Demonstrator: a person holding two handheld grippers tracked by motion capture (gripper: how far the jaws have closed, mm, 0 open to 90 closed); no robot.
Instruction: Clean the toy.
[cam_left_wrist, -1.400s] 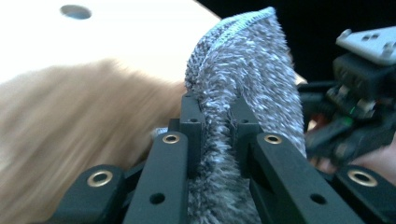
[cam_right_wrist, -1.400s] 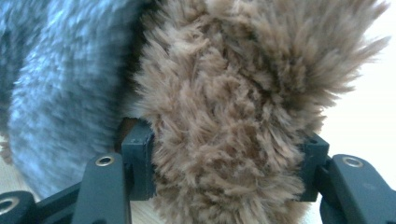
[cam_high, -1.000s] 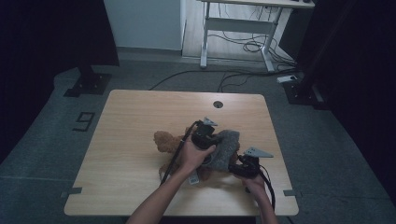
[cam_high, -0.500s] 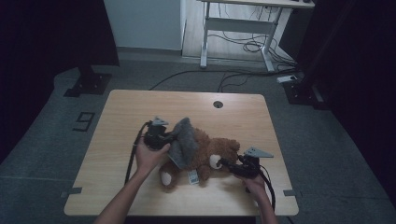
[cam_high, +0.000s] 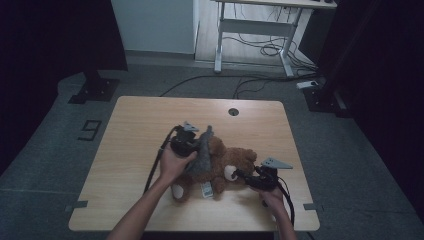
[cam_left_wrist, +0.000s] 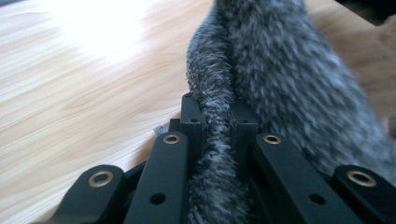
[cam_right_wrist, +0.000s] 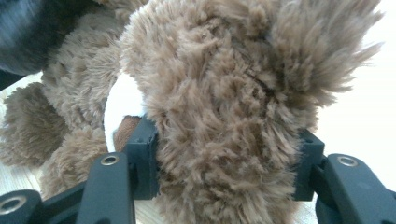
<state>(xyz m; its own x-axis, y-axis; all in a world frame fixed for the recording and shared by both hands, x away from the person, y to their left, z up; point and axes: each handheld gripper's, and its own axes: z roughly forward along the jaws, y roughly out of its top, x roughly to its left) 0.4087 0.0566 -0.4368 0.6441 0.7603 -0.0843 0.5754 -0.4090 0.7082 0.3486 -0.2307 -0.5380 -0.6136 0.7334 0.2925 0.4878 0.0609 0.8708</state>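
Dim room, grey floor, cables trailing beneath a white desk frame (cam_high: 252, 35) at the far wall; light wooden table (cam_high: 130, 130) with a round cable hole (cam_high: 233, 111) near its far edge.

Item 1: brown teddy bear (cam_high: 227, 165), lying on the near middle of the table, head toward the person's right, white muzzle showing, a small white tag (cam_high: 206, 189) at its near side.

Item 2: grey furry cloth (cam_high: 202, 152), draped partly over the bear's body, one edge lifted upright above it.

Item 3: left gripper (cam_high: 186, 142), held in the left hand (cam_high: 172, 162), jaws clenched on a fold of the grey cloth; in the left gripper view the fur is pinched tight between both black fingers (cam_left_wrist: 191, 121).

Item 4: right gripper (cam_high: 245, 176), low on the table at the bear's head, jaws clamped on either side of the brown plush head, pads (cam_right_wrist: 144, 140) pressing into the fur; grey three-cornered plate (cam_high: 276, 163) on top
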